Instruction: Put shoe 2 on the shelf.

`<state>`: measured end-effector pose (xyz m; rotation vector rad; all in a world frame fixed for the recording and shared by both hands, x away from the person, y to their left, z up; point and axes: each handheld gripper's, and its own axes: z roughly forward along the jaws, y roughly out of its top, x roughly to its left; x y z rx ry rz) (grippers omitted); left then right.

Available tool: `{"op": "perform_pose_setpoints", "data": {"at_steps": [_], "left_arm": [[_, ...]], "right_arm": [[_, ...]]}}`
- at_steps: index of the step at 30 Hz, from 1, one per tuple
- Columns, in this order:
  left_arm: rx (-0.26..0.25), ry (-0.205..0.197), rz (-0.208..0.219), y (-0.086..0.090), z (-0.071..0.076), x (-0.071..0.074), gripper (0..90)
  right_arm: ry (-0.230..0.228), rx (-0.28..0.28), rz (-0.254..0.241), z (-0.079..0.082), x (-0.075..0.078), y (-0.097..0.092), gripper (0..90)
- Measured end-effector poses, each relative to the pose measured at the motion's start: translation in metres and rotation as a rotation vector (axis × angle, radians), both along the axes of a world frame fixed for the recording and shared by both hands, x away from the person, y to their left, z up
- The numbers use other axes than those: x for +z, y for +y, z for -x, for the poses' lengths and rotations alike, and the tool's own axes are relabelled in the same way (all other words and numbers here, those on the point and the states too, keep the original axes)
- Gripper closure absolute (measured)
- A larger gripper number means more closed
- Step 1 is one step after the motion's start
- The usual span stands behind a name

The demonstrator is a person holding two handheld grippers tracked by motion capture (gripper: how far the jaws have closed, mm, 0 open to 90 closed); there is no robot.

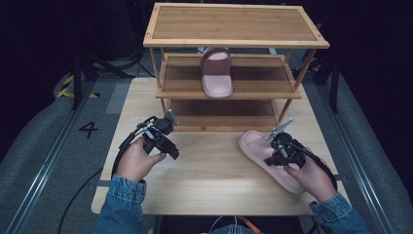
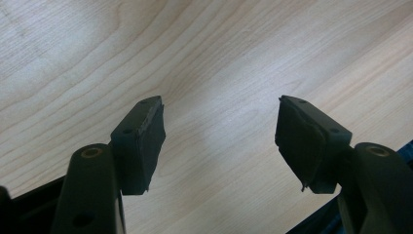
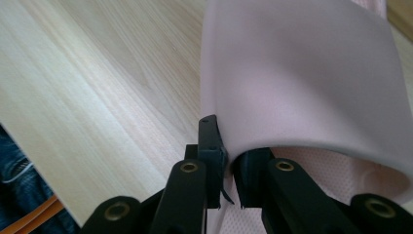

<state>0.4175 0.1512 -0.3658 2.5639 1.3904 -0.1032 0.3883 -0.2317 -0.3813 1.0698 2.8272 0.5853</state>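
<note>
A pink slipper (image 1: 265, 156) lies on the wooden table (image 1: 209, 180) at the right, in front of the shelf. My right gripper (image 1: 280, 146) sits over its strap. In the right gripper view the jaws of that gripper (image 3: 228, 161) are shut on the edge of the slipper's strap (image 3: 302, 78), one pad outside and one under it. A second pink slipper (image 1: 216, 73) rests on the middle board of the bamboo shelf (image 1: 234, 24). My left gripper (image 1: 170, 146) hovers over bare table at the left, its jaws (image 2: 219, 131) wide apart with nothing between them.
The three-tier bamboo shelf stands at the table's far side; its top board and bottom board (image 1: 224, 114) carry nothing. Dark floor with a rail (image 1: 44, 156) and a painted number lies left of the table. Denim sleeves (image 1: 122, 204) enter from below.
</note>
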Motion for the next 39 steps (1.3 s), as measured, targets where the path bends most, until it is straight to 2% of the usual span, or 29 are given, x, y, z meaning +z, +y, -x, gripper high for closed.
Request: {"op": "perform_pose_setpoints", "data": {"at_steps": [6,8,12,16,19,21,24,33,39], "left_arm": [[0.007,-0.002,-0.005,0.001,0.000,0.000,30.1],[0.001,-0.019,0.010,0.002,0.001,0.002,30.3],[-0.003,-0.029,-0.001,0.002,0.001,0.002,30.3],[0.019,-0.028,0.004,0.004,0.001,0.003,29.8],[0.028,-0.044,0.003,0.007,0.001,0.004,30.5],[0.053,-0.055,-0.003,0.009,0.001,0.006,31.4],[0.063,-0.057,0.005,0.013,0.000,0.008,31.7],[0.064,-0.050,-0.003,0.014,-0.001,0.006,30.4],[0.065,-0.051,0.002,0.016,-0.001,0.005,30.4]], "right_arm": [[-0.013,0.024,0.015,0.002,0.024,0.001,83.1],[-0.020,0.038,0.012,0.003,0.034,0.001,83.0],[-0.040,0.052,0.011,0.002,0.056,0.002,83.0],[-0.059,0.060,0.013,0.001,0.072,0.002,82.9],[-0.073,0.063,0.013,-0.001,0.083,0.002,82.9],[-0.079,0.064,0.006,-0.002,0.091,0.001,82.9],[-0.101,0.067,0.006,-0.003,0.105,0.001,82.9],[-0.142,0.064,0.010,-0.017,0.138,0.002,82.6],[-0.174,0.040,0.019,-0.032,0.152,0.002,82.5]]}}
